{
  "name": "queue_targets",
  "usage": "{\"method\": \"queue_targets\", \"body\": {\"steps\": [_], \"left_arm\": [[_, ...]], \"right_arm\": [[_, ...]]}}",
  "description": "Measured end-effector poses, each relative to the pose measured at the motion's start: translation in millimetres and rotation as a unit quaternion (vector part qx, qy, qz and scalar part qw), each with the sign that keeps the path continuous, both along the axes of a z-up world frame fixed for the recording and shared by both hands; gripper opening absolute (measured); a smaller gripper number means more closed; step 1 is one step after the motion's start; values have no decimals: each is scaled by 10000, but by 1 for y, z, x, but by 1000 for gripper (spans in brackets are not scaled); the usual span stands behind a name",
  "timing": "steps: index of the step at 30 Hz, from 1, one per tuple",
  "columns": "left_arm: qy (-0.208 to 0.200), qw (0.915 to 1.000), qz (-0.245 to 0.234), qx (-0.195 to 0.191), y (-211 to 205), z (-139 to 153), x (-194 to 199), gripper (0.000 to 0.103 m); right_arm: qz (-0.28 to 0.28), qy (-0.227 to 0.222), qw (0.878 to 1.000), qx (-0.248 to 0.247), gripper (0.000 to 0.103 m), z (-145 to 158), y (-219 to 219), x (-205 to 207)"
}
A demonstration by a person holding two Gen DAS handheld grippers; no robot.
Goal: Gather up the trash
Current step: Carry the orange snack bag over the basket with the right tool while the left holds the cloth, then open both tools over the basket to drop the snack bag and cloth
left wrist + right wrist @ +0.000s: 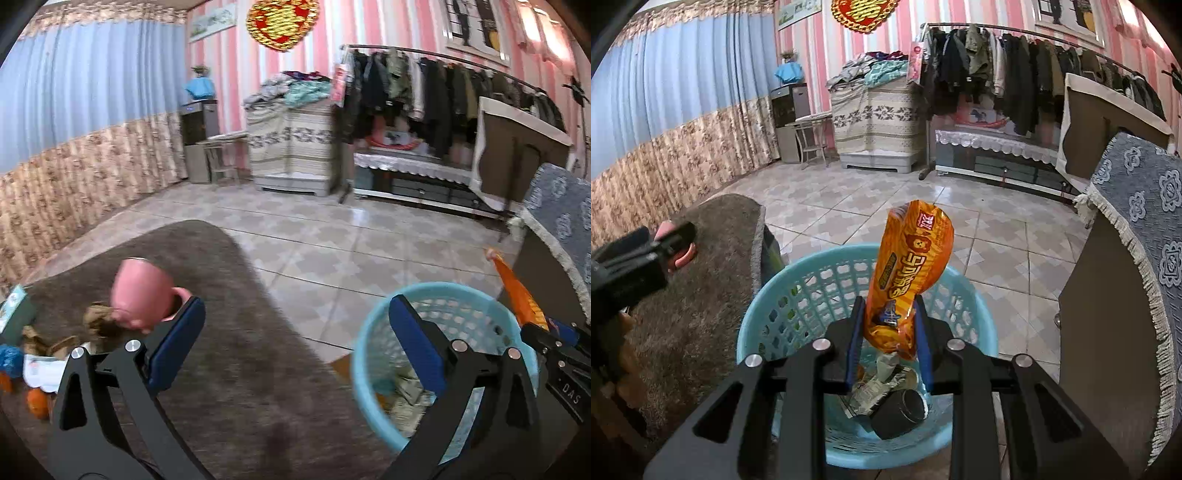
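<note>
My right gripper (pixel 889 314) is shut on an orange snack bag (pixel 909 266) and holds it upright over the light blue trash basket (pixel 768 314). The basket holds crumpled wrappers (pixel 875 387) and a black cup (pixel 901 410). In the left wrist view my left gripper (pixel 295 317) is open and empty above the brown-covered table (pixel 229 350), with the basket (pixel 373 332) to its right. The right gripper (pixel 554 339) with the orange bag (pixel 517 291) shows at the right edge. Brown crumpled paper (pixel 99 321) and other litter lie at the table's left.
A pink mug (pixel 142 291) stands on the table next to my left finger. A blue wad (pixel 9 360), white paper (pixel 40 373) and an orange piece (pixel 37 402) lie at far left. A blue-covered cabinet (pixel 1126 258) stands right of the basket. Tiled floor lies beyond.
</note>
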State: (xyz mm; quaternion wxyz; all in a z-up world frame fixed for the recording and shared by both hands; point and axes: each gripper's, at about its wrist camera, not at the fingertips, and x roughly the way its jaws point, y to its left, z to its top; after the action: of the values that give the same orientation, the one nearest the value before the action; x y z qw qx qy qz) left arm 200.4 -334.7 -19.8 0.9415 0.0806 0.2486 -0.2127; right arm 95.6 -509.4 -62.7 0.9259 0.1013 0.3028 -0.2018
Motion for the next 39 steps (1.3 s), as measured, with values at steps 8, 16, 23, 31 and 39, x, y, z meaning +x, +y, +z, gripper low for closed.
{"method": "queue_targets", "body": {"steps": [8, 16, 23, 31, 39], "left_arm": [[-49, 9995, 319, 11, 34, 6, 3, 98], [-185, 9984, 519, -106, 70, 21, -4, 98], [-166, 9954, 921, -187, 125, 32, -10, 98], [-237, 9874, 1566, -34, 205, 34, -15, 98], [-123, 9732, 2296, 76, 299, 22, -6, 98]], "right_arm": [[-21, 14, 10000, 21, 37, -5, 6, 11], [-296, -27, 9993, -212, 82, 0, 8, 9], [-208, -235, 9985, -445, 92, 15, 28, 9], [400, -440, 9976, -355, 93, 26, 73, 24], [1074, -374, 9929, -348, 93, 23, 136, 47]]}}
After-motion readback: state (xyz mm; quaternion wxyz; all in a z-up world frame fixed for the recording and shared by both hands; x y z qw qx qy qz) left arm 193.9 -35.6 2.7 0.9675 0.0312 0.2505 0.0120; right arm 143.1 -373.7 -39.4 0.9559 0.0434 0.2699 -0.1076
